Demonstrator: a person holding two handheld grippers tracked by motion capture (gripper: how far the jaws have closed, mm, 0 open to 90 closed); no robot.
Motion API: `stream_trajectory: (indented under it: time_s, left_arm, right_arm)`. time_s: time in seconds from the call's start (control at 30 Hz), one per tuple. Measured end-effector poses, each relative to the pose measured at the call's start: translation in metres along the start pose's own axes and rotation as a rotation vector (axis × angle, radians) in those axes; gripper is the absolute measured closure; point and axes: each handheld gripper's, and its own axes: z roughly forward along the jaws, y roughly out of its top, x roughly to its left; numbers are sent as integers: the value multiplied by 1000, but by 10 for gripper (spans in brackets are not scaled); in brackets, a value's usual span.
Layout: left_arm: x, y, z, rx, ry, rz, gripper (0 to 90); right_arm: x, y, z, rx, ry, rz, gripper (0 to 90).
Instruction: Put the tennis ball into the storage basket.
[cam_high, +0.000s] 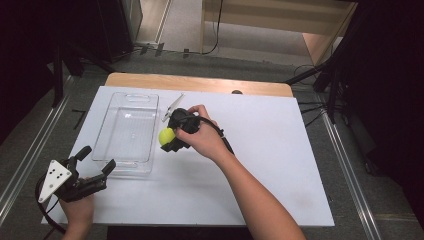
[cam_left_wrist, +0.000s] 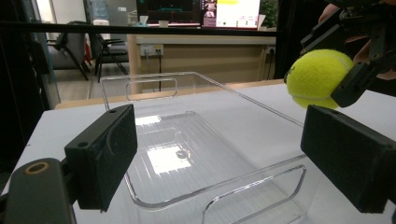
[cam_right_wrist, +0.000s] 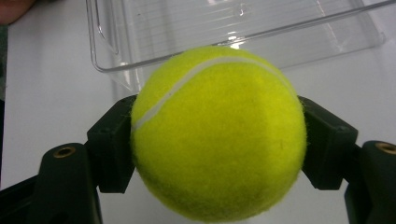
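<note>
The white counter (cam_high: 260, 165) carries a clear plastic tray (cam_high: 107, 135) toward ten o'clock of its middle, empty and long-side running away from the person. Just off the tray's three o'clock edge, the right claw (cam_high: 171, 136) is clamped on a yellow tennis ball (cam_high: 166, 136), one jaw pressed against each side across its widest part, the ball lifted above the counter and beside the rim, not over the basin. The left claw (cam_high: 97, 159) rests at the tray's six o'clock corner, jaws spread wide and holding nothing. A small metal clip-like object (cam_high: 172, 107) lies near the tray's one o'clock corner; what it is I cannot tell. The likely trouble: released here, the ball would probably strike the rim or bare counter and roll away. Even dropped inside, it could bounce out over the low wall, and the light tray may skid if bumped, since nothing pins it.
</note>
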Motion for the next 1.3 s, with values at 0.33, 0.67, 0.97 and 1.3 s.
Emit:
stream_trajectory:
  time_s: [0.33, 0.67, 0.97, 1.3]
  left_arm:
    - [0, 0, 0, 1, 0, 1, 113]
    - [1, 0, 0, -1, -1, 1, 113]
    - [1, 0, 0, 0, -3, 1, 113]
    - [1, 0, 0, 0, -4, 1, 113]
  right_arm:
    - [4, 13, 1, -6, 13, -26, 237]
    - [7, 22, 3, -7, 22, -34, 237]
    - [11, 31, 6, -14, 32, -51, 237]
    - [16, 40, 12, -6, 40, -56, 237]
